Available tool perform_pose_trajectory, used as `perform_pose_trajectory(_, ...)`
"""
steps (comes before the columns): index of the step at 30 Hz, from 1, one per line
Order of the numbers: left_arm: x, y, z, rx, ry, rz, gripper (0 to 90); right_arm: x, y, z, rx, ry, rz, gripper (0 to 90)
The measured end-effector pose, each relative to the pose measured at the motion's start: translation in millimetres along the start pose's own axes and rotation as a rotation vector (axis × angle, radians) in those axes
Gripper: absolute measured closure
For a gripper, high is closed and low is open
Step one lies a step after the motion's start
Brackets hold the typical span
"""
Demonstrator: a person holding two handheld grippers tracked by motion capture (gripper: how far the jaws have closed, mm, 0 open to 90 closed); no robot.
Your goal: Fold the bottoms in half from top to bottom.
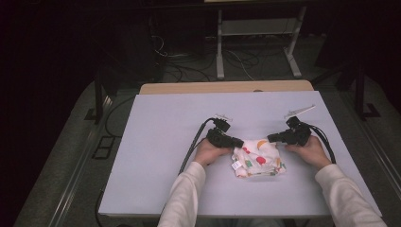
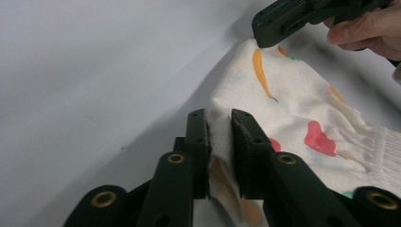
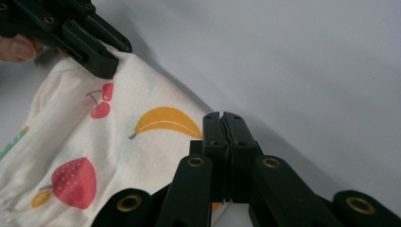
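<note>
A person seated at a pale counter (image 1: pixel 156 156) works a small white cloth (image 1: pixel 257 158) printed with fruit, one black tool in each hand. From the high view, the cloth lies bunched near the middle of the counter, toward the person's edge, with the left tool (image 1: pixel 235 142) at its far left corner and the right tool (image 1: pixel 273 138) at its far right corner; both forearms, in light sleeves, enter from below.

The left gripper view brings in what the overhead angle cannot resolve: the left tool (image 2: pixel 219 127) has its jaws pinched on a thick fold at the cloth's (image 2: pixel 302 113) corner, the fabric bulging between the pads. Farther off in that view, the right tool (image 2: pixel 265 40) sits on the opposite corner, with fingers of the right hand (image 2: pixel 364 33) behind it.

The right gripper view shows the right tool (image 3: pixel 222 124) with its jaws pressed almost flush together at the cloth's (image 3: pixel 118 142) edge, a sliver of fabric visible below the pads. It also picks out the print: a banana, cherries, a strawberry. The left tool (image 3: pixel 101 61) bites the other corner at upper left.

Beyond the counter, the high view takes in cables on a dark floor (image 1: pixel 198 66).
</note>
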State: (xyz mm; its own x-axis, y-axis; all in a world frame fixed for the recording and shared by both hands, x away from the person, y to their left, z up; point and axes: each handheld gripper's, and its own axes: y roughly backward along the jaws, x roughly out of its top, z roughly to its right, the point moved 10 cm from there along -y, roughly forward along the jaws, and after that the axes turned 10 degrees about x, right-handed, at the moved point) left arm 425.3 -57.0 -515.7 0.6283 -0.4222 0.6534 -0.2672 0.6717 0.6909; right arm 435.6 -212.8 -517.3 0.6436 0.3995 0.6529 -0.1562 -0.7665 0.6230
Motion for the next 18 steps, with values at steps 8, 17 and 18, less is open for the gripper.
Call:
perform_pose_trajectory(8, 0.5, 7.3, 2.4, 0.040, -0.082, 0.007, 81.8, 3.2, 4.0, -2.7, 0.007, -0.021, 0.026, 88.9)
perform_pose_trajectory(17, 6.4, 25.4, -10.1, 0.120, -0.105, 0.023, 81.9, 20.5, -4.2, -11.6, -0.035, -0.018, 0.043, 88.9)
perform_pose_trajectory(18, 6.7, 27.7, -13.2, 0.128, -0.108, 0.023, 81.9, 23.0, -6.8, -13.1, -0.035, -0.018, 0.041, 88.9)
